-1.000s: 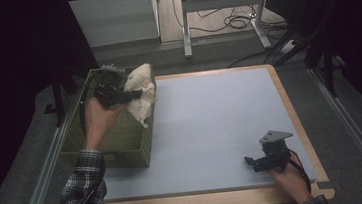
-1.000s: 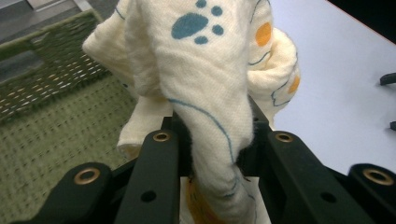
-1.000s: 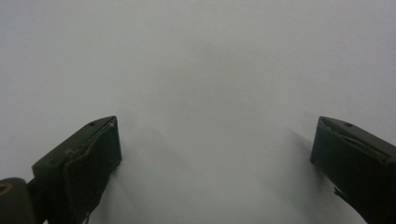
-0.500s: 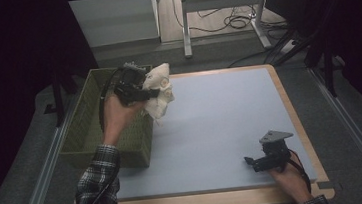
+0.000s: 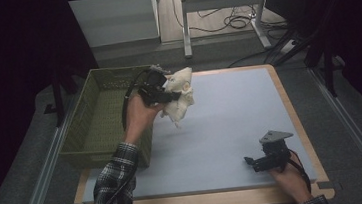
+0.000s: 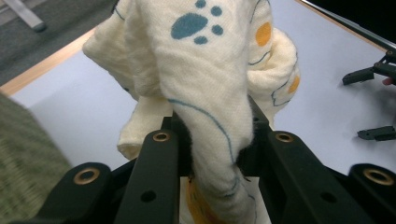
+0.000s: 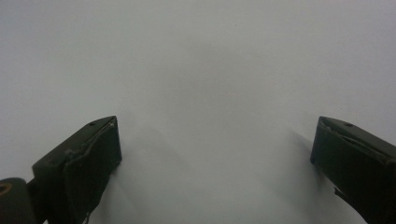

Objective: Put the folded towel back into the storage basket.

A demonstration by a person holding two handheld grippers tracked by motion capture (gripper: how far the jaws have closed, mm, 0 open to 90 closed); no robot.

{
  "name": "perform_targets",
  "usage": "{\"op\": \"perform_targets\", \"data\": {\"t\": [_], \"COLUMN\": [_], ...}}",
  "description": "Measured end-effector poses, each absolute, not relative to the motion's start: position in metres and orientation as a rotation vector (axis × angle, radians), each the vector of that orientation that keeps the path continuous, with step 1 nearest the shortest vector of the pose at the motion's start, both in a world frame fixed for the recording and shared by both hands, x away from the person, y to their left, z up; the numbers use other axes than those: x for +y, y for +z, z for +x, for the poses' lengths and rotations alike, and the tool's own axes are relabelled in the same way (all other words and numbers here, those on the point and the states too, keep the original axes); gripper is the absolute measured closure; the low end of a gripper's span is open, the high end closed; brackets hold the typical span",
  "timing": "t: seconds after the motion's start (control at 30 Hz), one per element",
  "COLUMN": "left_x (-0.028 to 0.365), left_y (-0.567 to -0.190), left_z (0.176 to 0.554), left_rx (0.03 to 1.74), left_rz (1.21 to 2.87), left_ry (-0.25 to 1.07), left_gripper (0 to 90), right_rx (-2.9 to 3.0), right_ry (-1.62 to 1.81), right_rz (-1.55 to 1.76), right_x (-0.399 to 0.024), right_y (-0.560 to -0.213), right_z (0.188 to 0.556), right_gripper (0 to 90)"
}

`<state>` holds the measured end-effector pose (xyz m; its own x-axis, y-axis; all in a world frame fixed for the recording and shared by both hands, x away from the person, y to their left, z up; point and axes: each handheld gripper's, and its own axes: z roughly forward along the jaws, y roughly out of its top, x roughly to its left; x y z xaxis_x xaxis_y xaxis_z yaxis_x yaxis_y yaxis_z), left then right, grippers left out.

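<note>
At the near-left of the table, beside the green basket (image 5: 101,120), the left gripper (image 5: 160,95) is held up in the air with a cream cloth (image 5: 180,96) bunched between its jaws. Jaws pinched tight on a thick fold; the left gripper view shows the cloth (image 6: 205,93) squeezed between the two black arms, spilling upward and over them. Print on it: blue paw mark, orange dots, thin blue lines.

Cloth hangs clear of the pale blue table mat (image 5: 231,127), its lower tail dangling just past the basket's right wall, over the mat's far-left part. Not touching the surface as far as I can tell. Grip sits on a gathered middle part rather than an edge or corner, so most of the fabric droops in a lump; likely grabbed that way because it lay crumpled.

Basket interior looks bare from the high view. Judgement: cloth is being carried from basket toward the open mat, presumably to lay out.

Right gripper (image 5: 265,158) rests low at the near-right of the mat, well apart from the cloth. Its jaws stand wide with nothing but bare mat (image 7: 210,70) between them. Parked, waiting, probably to take a second hold once the cloth comes down.
</note>
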<state>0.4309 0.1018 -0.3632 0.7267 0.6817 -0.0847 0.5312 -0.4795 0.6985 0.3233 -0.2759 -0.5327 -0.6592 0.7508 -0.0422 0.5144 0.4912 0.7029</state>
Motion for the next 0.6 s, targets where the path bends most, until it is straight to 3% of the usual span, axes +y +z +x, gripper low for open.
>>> {"op": "perform_targets", "data": {"t": [0.6], "left_x": [0.033], "left_y": [-0.41], "left_z": [0.433], "left_rx": [0.841], "left_rz": [2.281], "left_ry": [0.185], "left_gripper": [73.1], "right_rx": [2.397], "right_ry": [0.958], "right_rz": [1.06], "right_x": [-0.276], "right_y": [-0.533], "right_z": [0.323], "right_gripper": [1.7]}}
